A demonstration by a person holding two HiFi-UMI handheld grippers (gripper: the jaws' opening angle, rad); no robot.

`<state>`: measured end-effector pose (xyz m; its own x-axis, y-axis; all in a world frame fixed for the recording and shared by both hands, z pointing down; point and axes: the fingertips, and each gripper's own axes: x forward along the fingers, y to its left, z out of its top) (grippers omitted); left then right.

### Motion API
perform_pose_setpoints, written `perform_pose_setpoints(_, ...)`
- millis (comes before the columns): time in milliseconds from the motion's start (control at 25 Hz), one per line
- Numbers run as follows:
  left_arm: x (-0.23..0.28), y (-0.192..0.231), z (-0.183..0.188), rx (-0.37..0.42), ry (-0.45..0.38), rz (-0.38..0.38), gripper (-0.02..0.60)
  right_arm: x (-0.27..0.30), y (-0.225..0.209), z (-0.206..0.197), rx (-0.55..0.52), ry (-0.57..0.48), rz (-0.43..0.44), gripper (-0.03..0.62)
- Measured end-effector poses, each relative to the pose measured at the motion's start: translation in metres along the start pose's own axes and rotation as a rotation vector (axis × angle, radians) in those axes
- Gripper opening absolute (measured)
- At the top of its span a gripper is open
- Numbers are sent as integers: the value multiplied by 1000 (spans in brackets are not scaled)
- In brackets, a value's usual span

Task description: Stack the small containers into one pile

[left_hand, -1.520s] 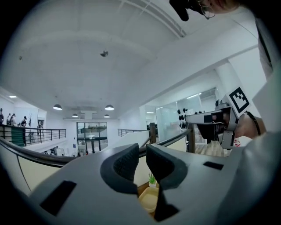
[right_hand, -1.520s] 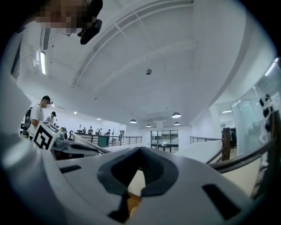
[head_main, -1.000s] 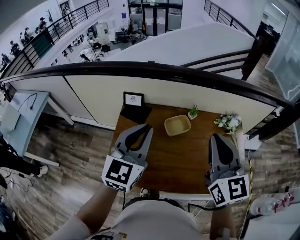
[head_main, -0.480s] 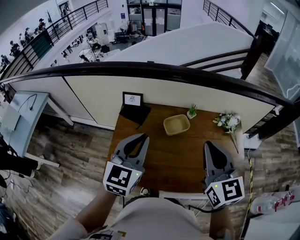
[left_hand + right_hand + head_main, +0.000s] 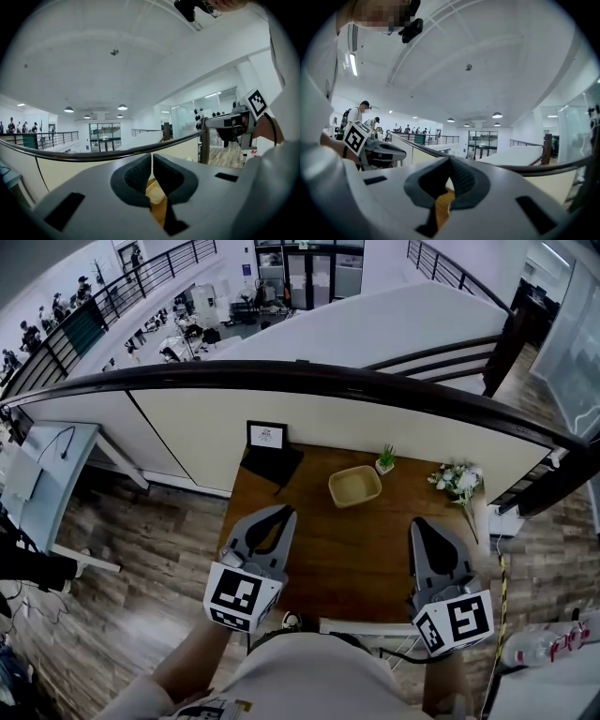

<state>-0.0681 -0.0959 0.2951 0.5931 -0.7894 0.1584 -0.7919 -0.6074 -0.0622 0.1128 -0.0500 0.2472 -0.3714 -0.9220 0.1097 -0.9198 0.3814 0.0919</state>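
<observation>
Counter [image 5: 349, 563] is brown wood, tucked up against a low cream wall with a dark railing [image 5: 281, 379] on top. Tan container [image 5: 355, 487] sits toward the far side of it, roughly in the middle, open side up — can't tell from up here if that's one or a few nested together. Just to its right there's a small potted plant [image 5: 385, 461], and further right near the edge a bunch of white flowers [image 5: 457, 482]. Back left corner has a little picture frame [image 5: 267, 437] standing up with something flat and black [image 5: 272, 466] lying in front of it. Left gripper [image 5: 281, 514] is held over the near left part of the counter, right gripper [image 5: 424, 524] over the near right part, both pointing away from the person and both well short of the container. Jaws on the left one are pretty much closed, just a sliver of a gap with nothing in it — you can see the container through that sliver in its own view. Jaws on the right one are fully together, also empty.
</observation>
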Motion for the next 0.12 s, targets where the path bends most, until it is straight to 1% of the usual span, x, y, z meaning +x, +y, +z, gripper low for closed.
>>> perform_pose_setpoints(120, -2, 0, 0, -11, -3, -2, 17, 0, -1, 0, -9, -4, -8, 3)
